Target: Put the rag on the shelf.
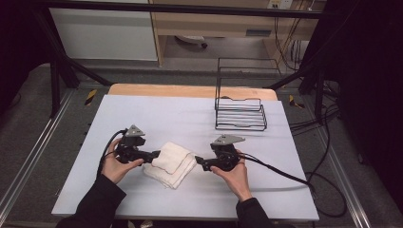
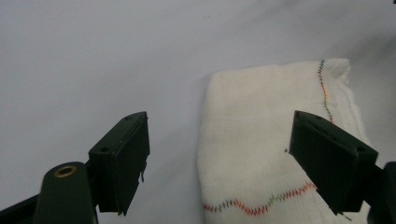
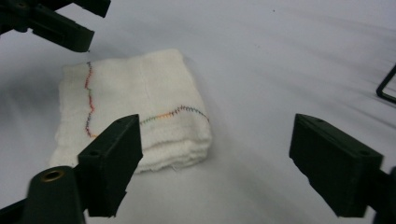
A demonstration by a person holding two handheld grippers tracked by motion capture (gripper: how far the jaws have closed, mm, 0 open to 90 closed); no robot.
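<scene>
1. Folded white cloth [image 1: 172, 163] with rainbow-coloured zigzag stitching lies flat between the two grippers, toward the near edge of the pale grey table top [image 1: 157, 116], roughly midway between its left and right edges.
2. Left gripper [image 1: 154, 155] sits at the cloth's left side; its black jaws stand wide apart and grip nothing, with the cloth's edge under the gap in the left gripper view [image 2: 261, 149].
3. Right gripper [image 1: 199, 163] sits just beside the cloth's right side, jaws likewise spread and empty; the cloth [image 3: 135, 109] lies ahead of them.
4. Black wire rack [image 1: 240, 111] stands well apart, near the far right corner of the table top.
</scene>
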